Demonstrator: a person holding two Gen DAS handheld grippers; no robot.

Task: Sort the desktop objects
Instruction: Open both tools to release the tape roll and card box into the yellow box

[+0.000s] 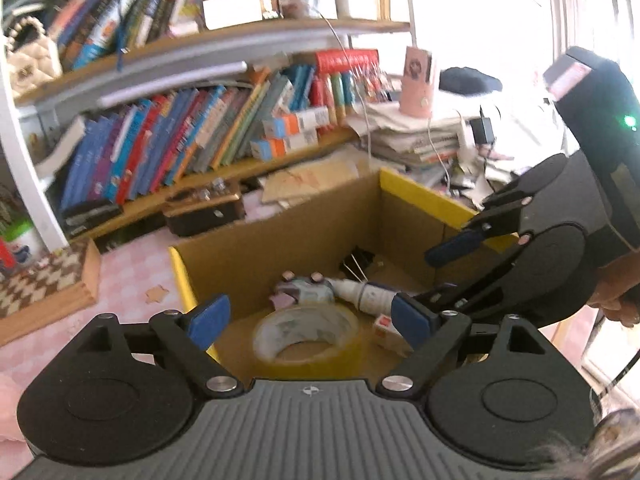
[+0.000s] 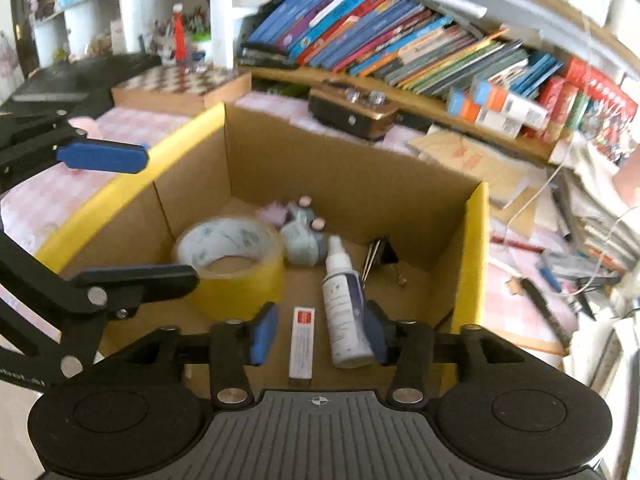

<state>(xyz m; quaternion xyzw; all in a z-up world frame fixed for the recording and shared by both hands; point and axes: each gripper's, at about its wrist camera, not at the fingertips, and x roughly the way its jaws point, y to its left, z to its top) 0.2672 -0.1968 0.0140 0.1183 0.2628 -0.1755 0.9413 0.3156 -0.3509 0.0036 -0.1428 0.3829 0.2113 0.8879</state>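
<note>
Both of your grippers hang over the open cardboard box (image 2: 256, 168) with their blue pads spread and nothing between them. Your left gripper (image 1: 308, 322) sits above the box's near left corner, jaws wide apart, looking down on the tape roll (image 1: 306, 336). Your right gripper (image 2: 318, 338) is also parted, over the near edge of the box, with the small white carton (image 2: 302, 344) and the base of the spray bottle (image 2: 344, 308) showing in the gap between its pads; whether the right pad touches the bottle cannot be told.

On the box floor, the yellow-edged tape roll lies flat toward the left wall. The spray bottle lies on its side just right of centre, nozzle pointing to the far wall, and the white carton with a red mark lies alongside it on the left, close but apart. A pale blue toy figure (image 2: 302, 236) rests between the roll and the bottle's nozzle, touching the roll. A black binder clip (image 2: 380, 254) stands near the right wall.

Around the box spreads the pink checked tablecloth (image 2: 36, 200), with a chessboard box (image 2: 180, 88) beyond the far left corner and leaning books (image 2: 380, 44) on the shelf behind.
</note>
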